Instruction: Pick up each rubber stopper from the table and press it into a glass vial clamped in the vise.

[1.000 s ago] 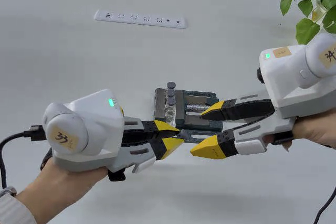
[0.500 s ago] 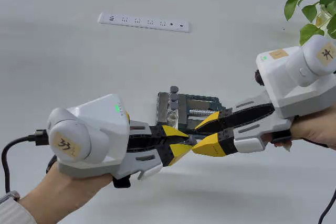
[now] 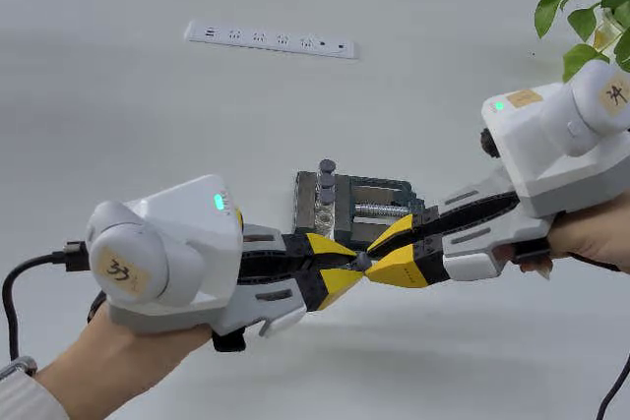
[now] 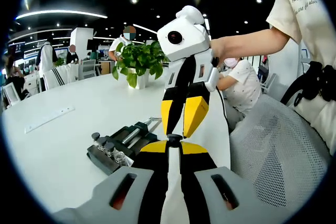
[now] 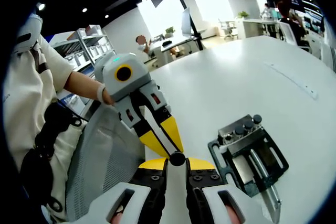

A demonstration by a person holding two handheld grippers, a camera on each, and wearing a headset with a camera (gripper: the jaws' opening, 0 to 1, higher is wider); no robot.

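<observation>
A small dark rubber stopper (image 3: 362, 261) hangs above the table, just in front of the vise (image 3: 386, 194). My left gripper (image 3: 353, 266) and right gripper (image 3: 371, 258) meet tip to tip on it, and both pairs of jaws are closed against it. In the left gripper view the stopper (image 4: 173, 138) sits at my own jaw tips, with the right gripper (image 4: 176, 132) coming down onto it. The right gripper view has the stopper (image 5: 177, 158) at my tips. The vise clamps glass vials (image 3: 323, 211); a row of dark stoppers (image 3: 326, 180) stands on top of them.
A white power strip (image 3: 269, 39) lies at the far side of the table. A potted plant (image 3: 589, 7) stands at the right edge. A black cable (image 3: 28, 270) trails from the left gripper. A mesh chair (image 4: 273, 140) sits beyond the table edge.
The right gripper has moved left and its jaws have closed from wide open onto the stopper at the left gripper's tips. The left gripper has shifted slightly right.
</observation>
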